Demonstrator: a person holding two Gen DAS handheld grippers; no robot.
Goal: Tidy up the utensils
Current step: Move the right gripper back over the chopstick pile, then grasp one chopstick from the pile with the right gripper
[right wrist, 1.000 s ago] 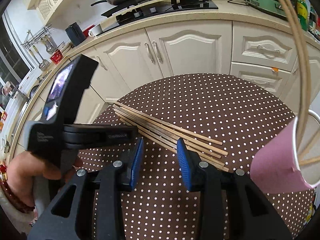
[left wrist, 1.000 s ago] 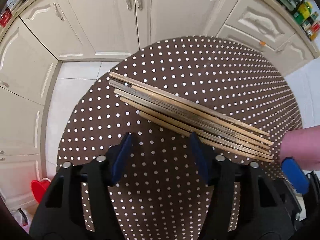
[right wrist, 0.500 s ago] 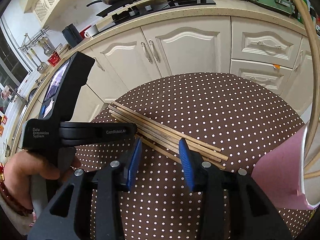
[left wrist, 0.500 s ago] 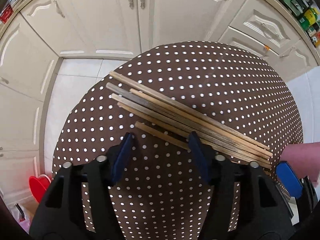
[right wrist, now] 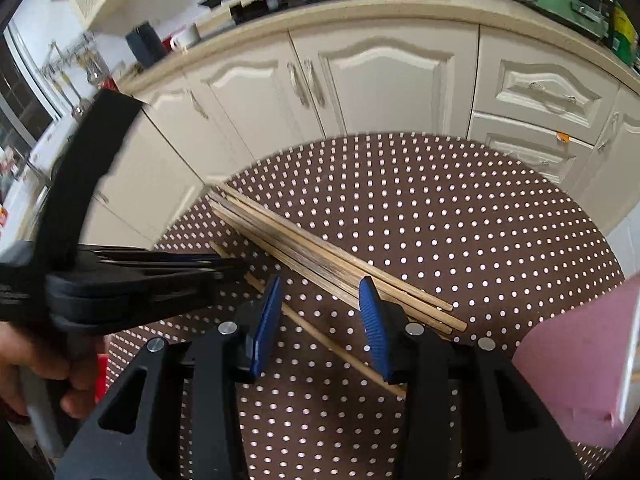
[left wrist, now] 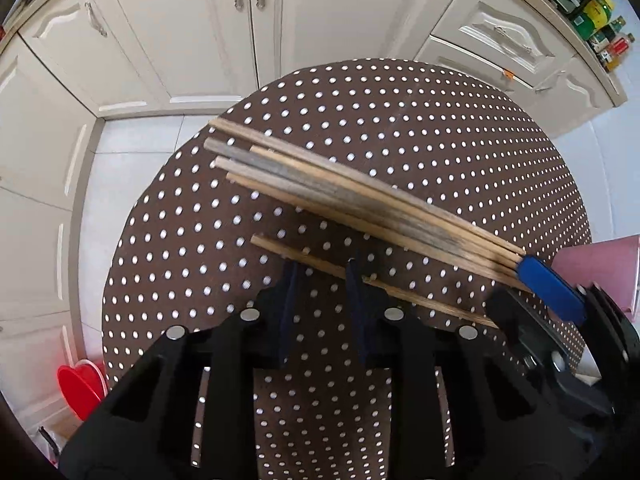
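My left jaws (left wrist: 320,276) have just been closing around the lone chopstick (left wrist: 376,286); right jaws (right wrist: 318,302) gape, empty. It's light, stiff, slippery: I'd grip mid-length.

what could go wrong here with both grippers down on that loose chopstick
1. The left gripper has just been closing on one loose wooden chopstick; whether its pads grip yet is unclear, so a lift might drop it.
2. The right gripper straddles the same stick with jaws apart, close to the left one; the two could collide.
3. The bundle of wooden chopsticks lies just beyond and could get scattered across the brown polka-dot tablecloth.
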